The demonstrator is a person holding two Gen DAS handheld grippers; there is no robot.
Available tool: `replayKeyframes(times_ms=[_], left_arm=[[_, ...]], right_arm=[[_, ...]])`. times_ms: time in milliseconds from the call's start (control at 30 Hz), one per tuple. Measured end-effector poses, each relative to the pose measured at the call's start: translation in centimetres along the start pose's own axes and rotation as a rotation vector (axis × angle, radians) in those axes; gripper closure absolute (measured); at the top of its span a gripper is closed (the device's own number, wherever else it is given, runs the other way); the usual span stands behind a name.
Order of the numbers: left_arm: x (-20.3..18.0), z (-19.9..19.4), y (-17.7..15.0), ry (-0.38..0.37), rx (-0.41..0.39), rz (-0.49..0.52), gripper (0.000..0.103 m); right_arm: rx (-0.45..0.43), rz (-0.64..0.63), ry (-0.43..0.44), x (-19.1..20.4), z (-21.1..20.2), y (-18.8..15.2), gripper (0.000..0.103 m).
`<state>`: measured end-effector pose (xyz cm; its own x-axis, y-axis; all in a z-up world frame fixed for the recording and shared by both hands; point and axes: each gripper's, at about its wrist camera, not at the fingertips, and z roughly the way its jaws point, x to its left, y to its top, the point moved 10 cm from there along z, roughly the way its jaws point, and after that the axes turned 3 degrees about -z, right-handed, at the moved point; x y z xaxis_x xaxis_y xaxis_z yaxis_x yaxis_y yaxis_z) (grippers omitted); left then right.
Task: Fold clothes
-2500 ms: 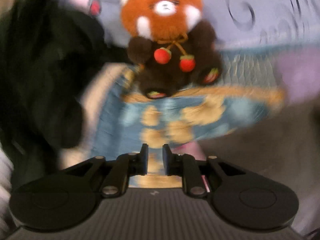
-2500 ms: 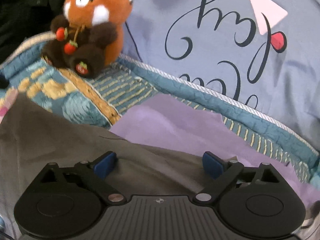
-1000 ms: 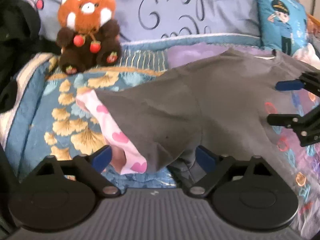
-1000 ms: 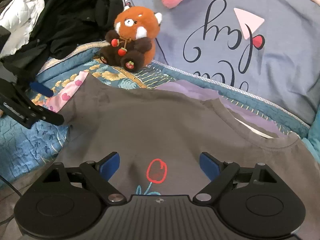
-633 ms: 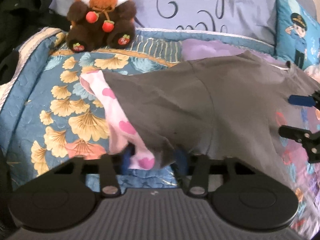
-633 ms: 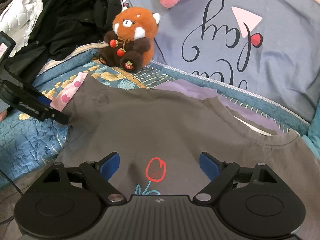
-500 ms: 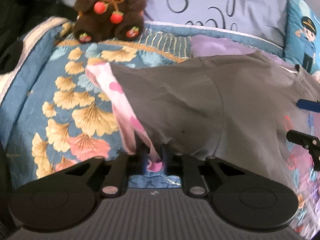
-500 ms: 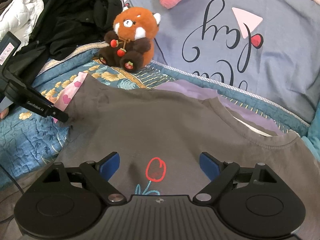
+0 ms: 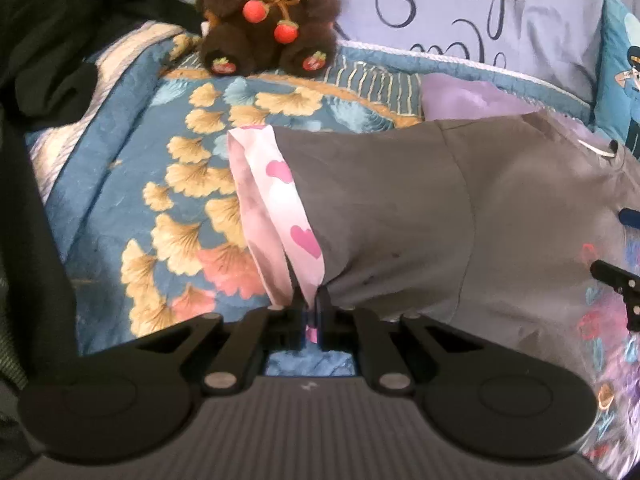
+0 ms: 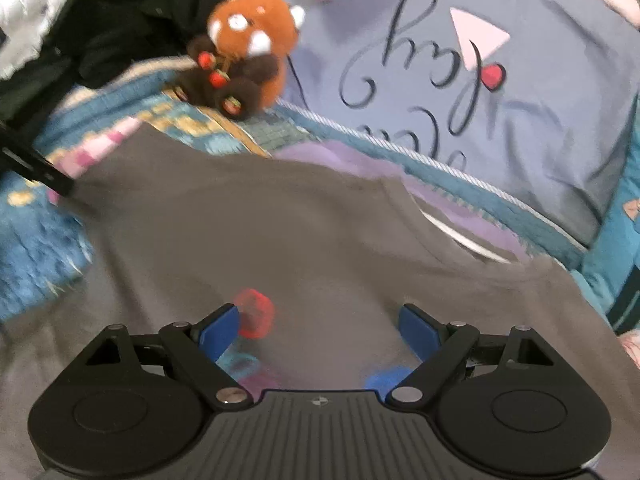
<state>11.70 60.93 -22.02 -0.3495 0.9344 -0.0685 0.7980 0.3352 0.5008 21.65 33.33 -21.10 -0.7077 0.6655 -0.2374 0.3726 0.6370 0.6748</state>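
While a grey T-shirt (image 9: 460, 216) lies spread across a bed covered by a blue quilt (image 9: 132, 184) with gold leaf shapes, the left tool (image 9: 311, 312) has its two fingers pressed together on the shirt's sleeve end, pinching the pink heart-patterned cuff (image 9: 276, 208) and the grey fabric beside it. The right tool (image 10: 320, 328) hovers over the shirt's chest with its blue-padded fingers spread wide, holding nothing; a red printed flower (image 10: 254, 314) shows just by its left pad. This view is blurred. A red panda plush (image 9: 272, 12) sits on the quilt beyond the sleeve, against a large lilac pillow (image 10: 460, 60) with dark script. Dark clothing (image 9: 44, 40) is heaped at the left.
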Motion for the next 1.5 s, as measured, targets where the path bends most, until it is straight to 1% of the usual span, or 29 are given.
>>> replayKeyframes(times_ms=[100,133,167,233,300,367,400,433,467,500,567,633,700,733,800,833,867,900,933,967,1000,1067,1100,1167,1200,1267,1333,1433,1500], left_arm=[[0.8,0.2,-0.4,0.016,0.012,-0.014,0.096],[0.9,0.2,-0.4,0.021,0.01,-0.017,0.092],[1.1,0.2,-0.5,0.026,0.007,-0.02,0.089],[1.3,0.1,-0.5,0.039,0.001,-0.022,0.086],[1.4,-0.3,-0.3,0.056,-0.007,-0.013,0.084],[1.6,-0.8,-0.1,0.067,-0.019,-0.015,0.079],[1.7,-1.2,0.0,0.073,-0.028,-0.02,0.078],[1.8,-1.6,0.2,0.076,-0.036,-0.027,0.077],[2.0,-2.1,0.5,0.09,-0.048,-0.035,0.077],[2.6,-2.8,0.9,0.143,-0.068,-0.027,0.077],[3.5,-4.1,1.4,0.182,-0.097,-0.023,0.077],[4.2,-5.5,1.8,0.169,-0.113,-0.052,0.078],[3.3,-6.9,2.2,0.149,-0.133,-0.018,0.079],[2.3,-7.3,2.5,0.13,-0.135,0.016,0.079],[-1.9,-7.8,2.8,0.044,-0.131,0.102,0.079],[-4.1,-8.0,2.9,0.0,-0.128,0.145,0.074],[-7.0,-8.2,3.0,-0.05,-0.127,0.19,0.061],[-9.9,-8.5,3.2,-0.101,-0.127,0.235,0.052],[-13.2,-9.0,3.5,-0.147,-0.136,0.282,0.032],[-16.1,-9.4,3.4,-0.185,-0.149,0.315,0.016],[-19.0,-9.9,3.2,-0.223,-0.161,0.349,0.012],[-24.0,-10.8,2.3,-0.302,-0.165,0.412,0.01],[-26.4,-10.4,0.8,-0.337,-0.161,0.442,0.009],[-29.8,-10.1,-0.6,-0.37,-0.152,0.481,0.003],[-31.5,-10.0,-1.3,-0.386,-0.148,0.501,0.003],[-34.4,-9.5,-2.6,-0.392,-0.146,0.555,0.003],[-37.1,-9.0,-2.9,-0.381,-0.16,0.605,0.001],[-41.0,-8.7,-2.1,-0.372,-0.19,0.633,0.0],[-42.5,-8.2,-0.7,-0.38,-0.196,0.629,0.0]], right_arm=[[0.022,-0.02,-0.038,-0.8,0.3,-0.8,0.016],[0.026,-0.026,-0.049,-1.2,0.2,-1.2,0.016],[0.03,-0.032,-0.06,-1.5,0.1,-1.5,0.016],[0.039,-0.044,-0.082,-2.2,0.0,-2.2,0.016],[0.047,-0.053,-0.099,-2.9,-0.4,-2.9,0.015],[0.057,-0.061,-0.114,-3.8,-1.0,-3.6,0.015],[0.064,-0.064,-0.126,-4.3,-1.4,-3.9,0.015],[0.068,-0.062,-0.138,-5.0,-2.0,-4.3,0.015],[0.067,-0.047,-0.151,-6.2,-3.1,-5.1,0.016],[0.067,-0.033,-0.164,-7.3,-4.2,-5.8,0.016],[0.065,-0.005,-0.189,-9.6,-6.5,-7.2,0.017],[0.064,0.024,-0.215,-11.9,-8.7,-8.6,0.016],[0.062,0.052,-0.241,-14.2,-10.9,-10.1,0.015],[0.062,0.067,-0.253,-15.4,-12.1,-10.8,0.013],[0.06,0.095,-0.279,-17.6,-14.3,-12.2,0.012],[0.059,0.11,-0.292,-18.8,-15.4,-12.9,0.012],[0.059,0.124,-0.305,-19.9,-16.6,-13.7,0.012],[0.058,0.138,-0.317,-21.1,-17.7,-14.4,0.012],[0.057,0.161,-0.329,-22.3,-18.6,-15.2,0.012],[0.054,0.2,-0.337,-23.7,-19.1,-16.0,0.012],[0.049,0.245,-0.339,-25.1,-19.5,-16.9,0.012],[0.025,0.343,-0.315,-27.5,-20.0,-18.4,0.012],[0.015,0.381,-0.296,-28.5,-20.1,-18.8,0.011],[-0.01,0.444,-0.237,-30.2,-19.8,-19.2,0.011],[-0.023,0.465,-0.189,-30.6,-19.5,-19.1,0.011],[-0.041,0.516,-0.071,-31.2,-18.7,-18.7,0.019],[-0.052,0.565,0.003,-31.8,-17.9,-18.1,0.02],[-0.047,0.597,0.042,-32.6,-16.6,-17.6,0.027],[-0.035,0.603,0.071,-33.1,-15.7,-17.4,0.039]])
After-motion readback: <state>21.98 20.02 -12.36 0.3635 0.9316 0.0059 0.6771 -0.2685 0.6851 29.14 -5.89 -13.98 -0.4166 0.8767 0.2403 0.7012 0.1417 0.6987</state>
